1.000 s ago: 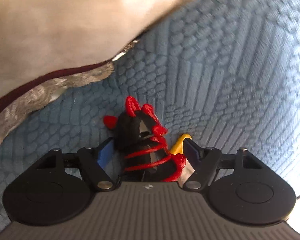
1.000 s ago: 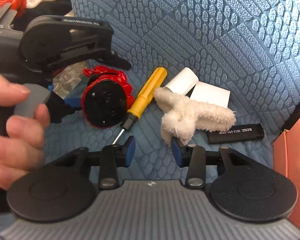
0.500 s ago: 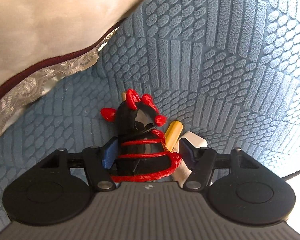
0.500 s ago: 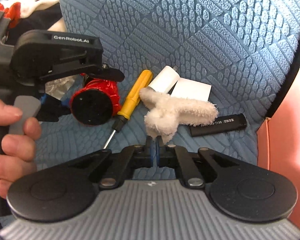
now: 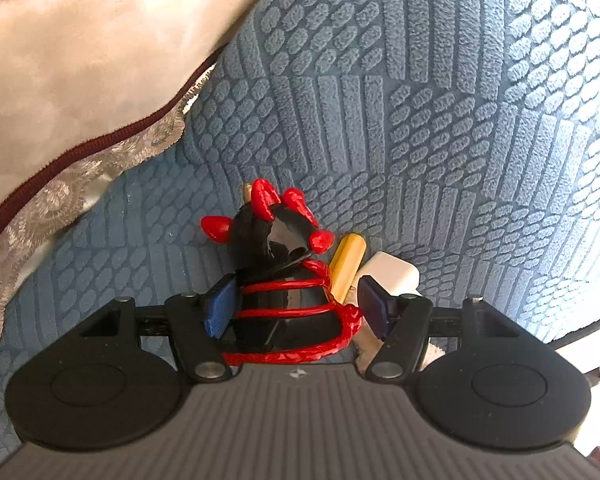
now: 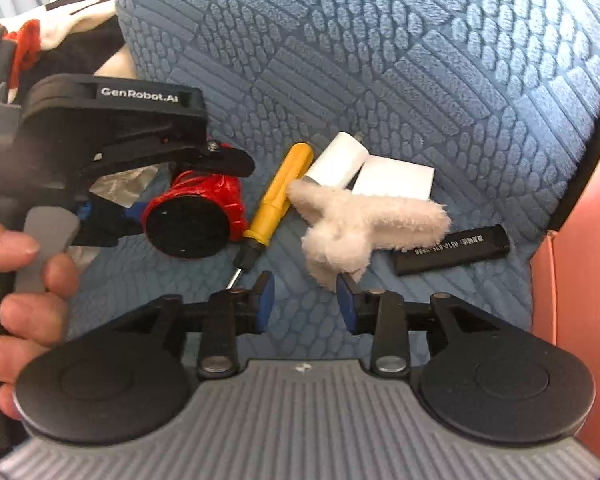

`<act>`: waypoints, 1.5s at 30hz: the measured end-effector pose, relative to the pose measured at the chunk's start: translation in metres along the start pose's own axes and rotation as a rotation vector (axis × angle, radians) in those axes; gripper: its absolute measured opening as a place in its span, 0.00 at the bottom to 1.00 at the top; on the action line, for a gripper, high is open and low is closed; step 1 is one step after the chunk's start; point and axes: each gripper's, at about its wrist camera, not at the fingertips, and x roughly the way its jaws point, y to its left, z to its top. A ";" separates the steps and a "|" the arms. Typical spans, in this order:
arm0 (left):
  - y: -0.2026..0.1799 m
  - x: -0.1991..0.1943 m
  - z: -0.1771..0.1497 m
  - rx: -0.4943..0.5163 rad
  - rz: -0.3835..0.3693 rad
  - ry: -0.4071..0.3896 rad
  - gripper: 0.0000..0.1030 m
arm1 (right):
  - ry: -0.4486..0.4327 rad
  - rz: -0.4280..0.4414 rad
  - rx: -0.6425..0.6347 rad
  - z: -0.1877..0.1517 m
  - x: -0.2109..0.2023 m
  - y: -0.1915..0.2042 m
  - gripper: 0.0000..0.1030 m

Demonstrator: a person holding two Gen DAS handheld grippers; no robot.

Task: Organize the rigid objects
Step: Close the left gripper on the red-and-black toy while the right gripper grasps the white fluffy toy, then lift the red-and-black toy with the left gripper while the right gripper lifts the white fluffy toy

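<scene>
A black and red horned figurine lies on the blue textured cushion, between the fingers of my left gripper. The jaws stand apart around it, the left pad touching and the right pad clear of it. The figurine's round base also shows in the right wrist view. A yellow-handled screwdriver, a white block, a white card, a fluffy white toy and a black stick with white print lie beside it. My right gripper is open and empty, just in front of the fluffy toy.
A cream pillow with lace trim and maroon piping lies at the left of the cushion. A pink box edge stands at the right. Clothes lie behind the left gripper. A hand holds the left gripper's handle.
My right gripper shut half a second ago and has opened again. My left gripper has moved slightly further around the figurine, jaws still apart.
</scene>
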 end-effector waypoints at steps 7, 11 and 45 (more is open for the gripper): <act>0.001 0.001 -0.001 0.014 0.007 -0.004 0.68 | 0.024 -0.046 0.013 0.000 0.000 0.004 0.41; 0.001 -0.003 -0.004 0.029 0.012 -0.002 0.68 | 0.004 -0.130 -0.014 -0.003 -0.006 0.006 0.52; 0.015 -0.050 -0.075 0.226 0.037 -0.011 0.68 | -0.065 -0.156 -0.002 -0.031 -0.070 0.035 0.34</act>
